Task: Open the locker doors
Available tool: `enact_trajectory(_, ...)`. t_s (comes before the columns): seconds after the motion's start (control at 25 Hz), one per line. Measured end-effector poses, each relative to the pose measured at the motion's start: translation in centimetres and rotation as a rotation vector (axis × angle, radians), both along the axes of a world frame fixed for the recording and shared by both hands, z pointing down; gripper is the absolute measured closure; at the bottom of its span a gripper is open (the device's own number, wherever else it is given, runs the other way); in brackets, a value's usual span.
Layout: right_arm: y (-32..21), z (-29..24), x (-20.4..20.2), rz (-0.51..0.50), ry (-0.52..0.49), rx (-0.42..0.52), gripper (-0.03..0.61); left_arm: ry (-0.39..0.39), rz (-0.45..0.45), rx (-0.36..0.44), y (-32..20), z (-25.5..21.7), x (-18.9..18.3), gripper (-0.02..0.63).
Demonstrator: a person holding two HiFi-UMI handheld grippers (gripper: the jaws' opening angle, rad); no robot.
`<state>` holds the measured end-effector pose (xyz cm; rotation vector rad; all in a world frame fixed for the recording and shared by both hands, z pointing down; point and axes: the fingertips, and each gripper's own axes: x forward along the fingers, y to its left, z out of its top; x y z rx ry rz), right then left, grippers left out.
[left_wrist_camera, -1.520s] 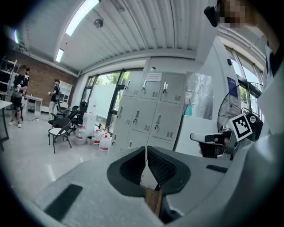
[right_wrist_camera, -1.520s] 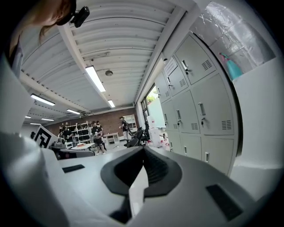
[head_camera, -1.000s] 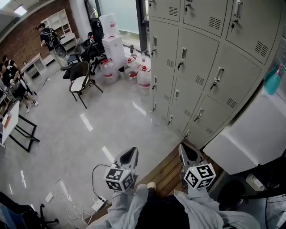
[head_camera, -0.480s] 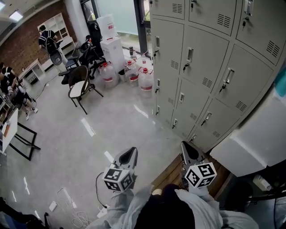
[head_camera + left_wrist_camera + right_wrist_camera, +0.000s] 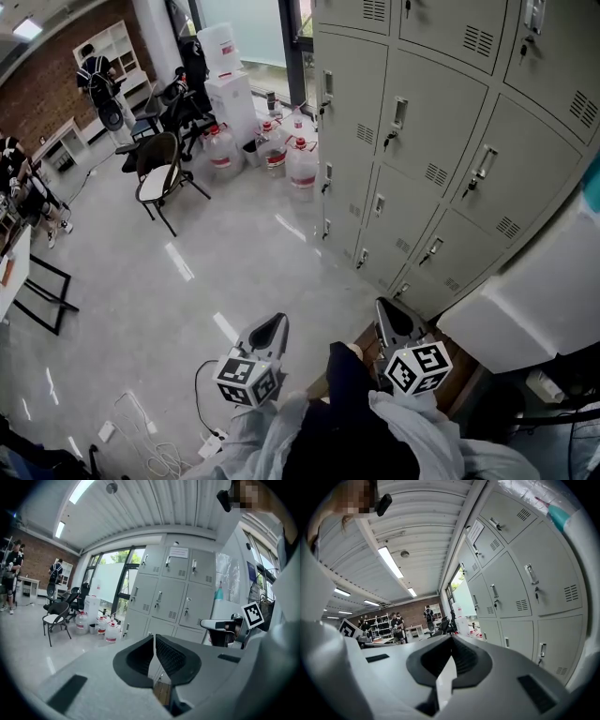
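Observation:
A bank of grey locker doors [image 5: 422, 141] fills the upper right of the head view; every door is closed, each with a small metal handle [image 5: 398, 111]. My left gripper [image 5: 273, 324] is shut and empty over the grey floor, well short of the lockers. My right gripper [image 5: 387, 307] is also shut and empty, near the bottom row of doors without touching them. In the left gripper view the jaws [image 5: 154, 640] meet in front of the lockers [image 5: 164, 597]. The right gripper view shows closed jaws [image 5: 451, 639] and the doors [image 5: 511, 588] on the right.
A white cabinet [image 5: 525, 300] stands at the right beside the lockers. A wooden platform [image 5: 370, 349] lies under my feet. Water jugs [image 5: 302, 161], white boxes [image 5: 228, 89] and a chair [image 5: 157, 180] stand at the back. Cables [image 5: 141, 422] trail on the floor; people [image 5: 94, 75] are far left.
I have stepped forward: a dark trouser leg now shows between the grippers and the lockers sit slightly nearer. Both grippers stay shut and keep their spacing.

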<state>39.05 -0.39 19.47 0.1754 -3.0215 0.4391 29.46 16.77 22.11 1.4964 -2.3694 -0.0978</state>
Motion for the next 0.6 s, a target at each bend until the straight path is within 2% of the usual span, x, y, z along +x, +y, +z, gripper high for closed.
enact_trajectory(0.6,-11.1,-0.2,-10.2,-0.076,0.032,0.052,0.578,-0.041,-0.020,0.015,-12.3,-1.3,-8.6,0.595)
